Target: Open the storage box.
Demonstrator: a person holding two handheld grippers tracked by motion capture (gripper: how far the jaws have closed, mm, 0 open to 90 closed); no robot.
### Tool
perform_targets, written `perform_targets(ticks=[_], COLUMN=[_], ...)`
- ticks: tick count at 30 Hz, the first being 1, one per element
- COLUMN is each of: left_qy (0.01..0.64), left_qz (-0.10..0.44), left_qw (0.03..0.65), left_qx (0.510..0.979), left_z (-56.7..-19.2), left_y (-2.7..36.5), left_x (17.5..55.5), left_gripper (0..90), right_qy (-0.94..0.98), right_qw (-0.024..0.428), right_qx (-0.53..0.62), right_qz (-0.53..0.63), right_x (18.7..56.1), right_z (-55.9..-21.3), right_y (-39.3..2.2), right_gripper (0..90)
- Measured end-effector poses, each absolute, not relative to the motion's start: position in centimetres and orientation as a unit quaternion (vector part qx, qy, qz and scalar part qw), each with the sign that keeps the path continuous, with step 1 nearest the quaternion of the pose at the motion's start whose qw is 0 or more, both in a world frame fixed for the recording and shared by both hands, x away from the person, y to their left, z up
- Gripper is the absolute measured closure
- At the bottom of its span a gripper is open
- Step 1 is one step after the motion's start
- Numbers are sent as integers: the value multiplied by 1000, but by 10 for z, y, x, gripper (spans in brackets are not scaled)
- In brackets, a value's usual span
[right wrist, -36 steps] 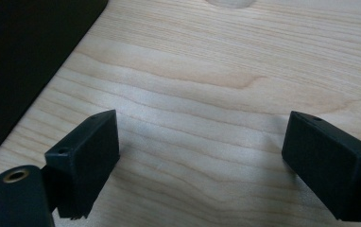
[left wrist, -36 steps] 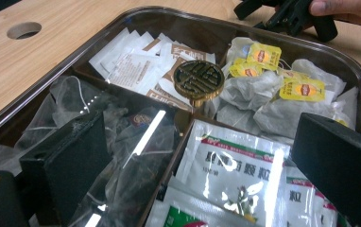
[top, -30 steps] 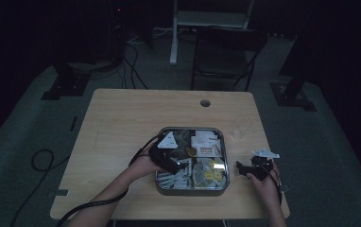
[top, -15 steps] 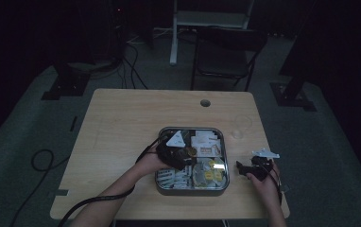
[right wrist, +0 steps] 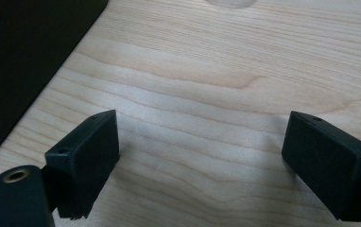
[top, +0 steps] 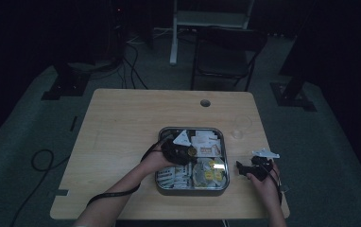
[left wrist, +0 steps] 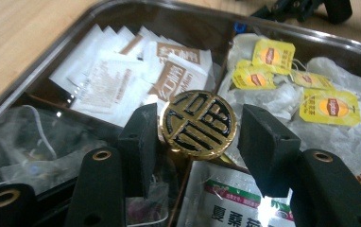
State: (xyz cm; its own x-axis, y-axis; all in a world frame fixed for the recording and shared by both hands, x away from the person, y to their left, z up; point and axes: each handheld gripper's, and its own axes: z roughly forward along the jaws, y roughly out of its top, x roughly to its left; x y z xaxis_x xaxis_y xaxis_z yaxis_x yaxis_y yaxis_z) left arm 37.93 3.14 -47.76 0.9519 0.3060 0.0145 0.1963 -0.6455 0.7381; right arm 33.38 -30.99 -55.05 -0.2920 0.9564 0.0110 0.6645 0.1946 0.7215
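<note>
At the near right of the pale wooden table (top: 122, 123), the right gripper (top: 245, 169) rests on bare wood, its black jaws wide apart; left of it, inside the square metal tray (top: 191, 190), the left gripper (left wrist: 195, 137) has just been closing its jaws around a round gold-and-black knob (left wrist: 198, 124), one pad touching, the other just beside; beyond lie white sachets (left wrist: 122, 71) and yellow-tagged tea bags (left wrist: 273, 54).

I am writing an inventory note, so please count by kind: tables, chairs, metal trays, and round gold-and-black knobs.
Wooden table: 1
Chair: 1
Metal tray: 1
Round gold-and-black knob: 1
Total: 4
</note>
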Motion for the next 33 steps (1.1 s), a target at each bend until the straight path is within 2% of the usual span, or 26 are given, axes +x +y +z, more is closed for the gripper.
perform_targets(ticks=[7, 22, 33], left_qy=[150, 142, 137], left_qz=[70, 85, 91], left_qw=[398, 377, 395], left_qx=[902, 911, 904], left_z=[-478, -470, -449], left_y=[29, 26, 29], left_x=[382, 379, 376], left_gripper=[583, 596, 597], right_qy=[738, 738, 738], right_qw=[229, 229, 230], right_qx=[549, 549, 549], right_qz=[318, 318, 318], right_x=[334, 334, 334], right_z=[-550, -550, -550], right_y=[-310, -310, -310], right_gripper=[114, 114, 114])
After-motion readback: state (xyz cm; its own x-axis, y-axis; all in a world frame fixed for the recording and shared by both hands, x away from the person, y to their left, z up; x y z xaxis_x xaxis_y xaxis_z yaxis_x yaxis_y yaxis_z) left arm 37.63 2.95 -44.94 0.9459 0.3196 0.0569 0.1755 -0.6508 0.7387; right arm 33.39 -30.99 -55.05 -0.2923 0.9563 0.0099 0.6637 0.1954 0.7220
